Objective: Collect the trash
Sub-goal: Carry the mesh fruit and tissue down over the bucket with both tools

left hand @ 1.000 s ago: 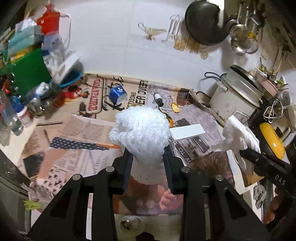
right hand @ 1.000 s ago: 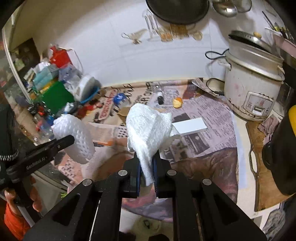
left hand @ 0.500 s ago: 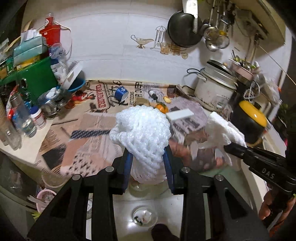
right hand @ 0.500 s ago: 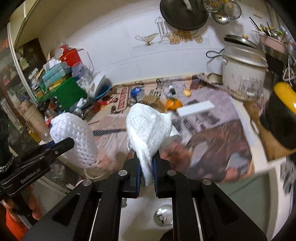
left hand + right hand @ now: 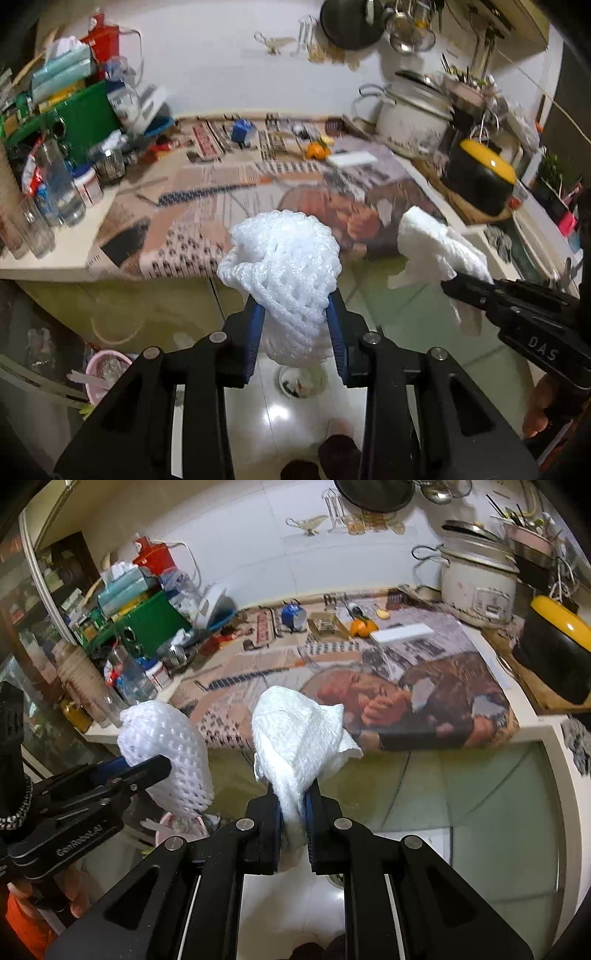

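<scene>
Foam fruit netting sits clamped in your left gripper; a crumpled paper towel is pinched in your right gripper, both above the floor before the newspaper-covered counter.

Count, right wrist view:
- One white foam mesh fruit sleeve, at 9 o'clock.
- One crumpled white paper towel, centre.
- One orange fruit, at 12.
- One flat white rectangular box, at 1.
- One white rice cooker, at 2.
- One green plastic crate, at 10.
- One small blue cup, at 12.
- Two black grippers: left, right.
</scene>
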Action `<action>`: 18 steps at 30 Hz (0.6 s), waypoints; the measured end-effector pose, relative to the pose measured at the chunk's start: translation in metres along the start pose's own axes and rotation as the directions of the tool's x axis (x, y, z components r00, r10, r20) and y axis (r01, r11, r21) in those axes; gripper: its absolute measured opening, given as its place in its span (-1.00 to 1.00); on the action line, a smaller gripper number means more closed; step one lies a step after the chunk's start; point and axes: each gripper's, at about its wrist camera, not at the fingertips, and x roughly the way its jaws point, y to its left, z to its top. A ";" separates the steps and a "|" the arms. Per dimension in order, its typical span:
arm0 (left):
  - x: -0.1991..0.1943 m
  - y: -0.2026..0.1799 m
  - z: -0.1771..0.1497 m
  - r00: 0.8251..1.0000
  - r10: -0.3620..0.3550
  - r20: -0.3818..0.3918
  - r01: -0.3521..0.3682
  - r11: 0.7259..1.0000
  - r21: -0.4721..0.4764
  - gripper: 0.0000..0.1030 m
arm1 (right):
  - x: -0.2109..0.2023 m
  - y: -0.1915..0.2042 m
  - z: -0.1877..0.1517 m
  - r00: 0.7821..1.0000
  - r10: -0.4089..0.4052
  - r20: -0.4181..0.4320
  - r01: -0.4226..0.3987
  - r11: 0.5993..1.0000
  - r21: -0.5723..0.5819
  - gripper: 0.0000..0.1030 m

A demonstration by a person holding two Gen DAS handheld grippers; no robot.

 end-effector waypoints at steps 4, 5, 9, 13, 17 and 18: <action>0.025 -0.006 -0.020 0.998 -0.022 -0.064 0.021 1.000 -0.021 -0.35 | 0.008 -0.010 -0.015 0.999 -0.016 -0.046 0.017 1.000 0.016 -0.80; 0.032 -0.008 -0.025 0.997 -0.025 -0.078 0.023 0.999 -0.024 -0.35 | 0.012 -0.013 -0.020 0.998 -0.021 -0.060 0.022 1.000 0.017 -0.80; 0.072 -0.013 -0.049 0.988 -0.019 -0.150 0.014 0.999 -0.034 -0.35 | 0.033 -0.031 -0.039 0.994 -0.034 -0.107 0.038 0.999 0.030 -0.80; 0.124 -0.014 -0.078 0.979 -0.013 -0.202 0.000 0.998 -0.068 -0.35 | 0.070 -0.060 -0.066 0.986 -0.029 -0.163 0.037 0.998 0.047 -0.80; 0.186 -0.014 -0.116 0.972 0.001 -0.236 -0.028 0.994 -0.110 -0.35 | 0.120 -0.091 -0.101 0.975 -0.025 -0.222 0.039 0.998 0.059 -0.80; 0.204 -0.013 -0.128 0.969 0.009 -0.247 -0.038 0.993 -0.116 -0.35 | 0.135 -0.100 -0.111 0.971 -0.023 -0.237 0.039 0.997 0.061 -0.80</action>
